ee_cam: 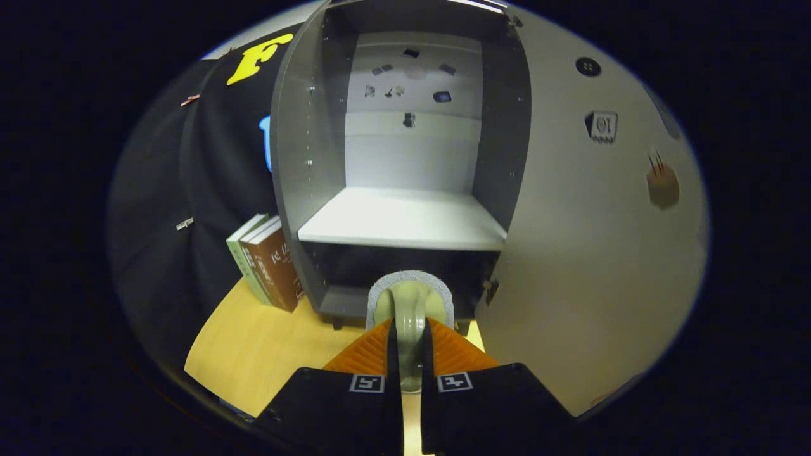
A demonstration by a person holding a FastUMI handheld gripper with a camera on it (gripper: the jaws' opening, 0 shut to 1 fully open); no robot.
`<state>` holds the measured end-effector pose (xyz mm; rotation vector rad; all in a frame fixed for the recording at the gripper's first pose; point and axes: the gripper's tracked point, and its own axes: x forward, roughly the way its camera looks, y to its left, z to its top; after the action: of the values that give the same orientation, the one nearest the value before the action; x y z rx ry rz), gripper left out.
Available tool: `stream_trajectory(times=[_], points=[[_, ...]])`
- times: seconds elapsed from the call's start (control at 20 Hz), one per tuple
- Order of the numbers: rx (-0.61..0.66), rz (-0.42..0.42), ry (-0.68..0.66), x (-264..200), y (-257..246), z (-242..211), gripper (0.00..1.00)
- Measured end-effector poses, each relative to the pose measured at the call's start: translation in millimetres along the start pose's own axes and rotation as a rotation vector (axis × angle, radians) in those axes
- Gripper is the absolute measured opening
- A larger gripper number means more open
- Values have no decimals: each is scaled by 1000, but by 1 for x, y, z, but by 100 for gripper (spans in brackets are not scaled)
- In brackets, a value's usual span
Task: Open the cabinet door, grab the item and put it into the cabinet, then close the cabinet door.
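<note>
Your gripper (410, 354) has its fingers (364, 354) pinching one pale green item (410, 316) before one open cabinet (405, 218); three books (269, 263) stand on the surface (266, 345).

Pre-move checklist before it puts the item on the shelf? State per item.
1. Cabinet door swung open to the right: ok.
2. Grip: gripper fingers pressed on both sides of the pale green item, which looks like a handled cup: ok.
3. White shelf free of objects: ok.
4. Item raised to shelf level: not ok; it sits in front of the dark lower compartment.
5. Books left of cabinet, off the path: ok.
6. Depth clearance to the shelf edge: cannot tell.
</note>
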<state>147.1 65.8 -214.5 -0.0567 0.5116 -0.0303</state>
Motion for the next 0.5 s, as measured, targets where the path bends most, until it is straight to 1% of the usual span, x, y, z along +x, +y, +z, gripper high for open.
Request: stream_trajectory(times=[0.3, 0.5], points=[[-1, 18, -135, 39, 5, 86, 15], [45, 32, -176, 73, 5, 123, 15]])
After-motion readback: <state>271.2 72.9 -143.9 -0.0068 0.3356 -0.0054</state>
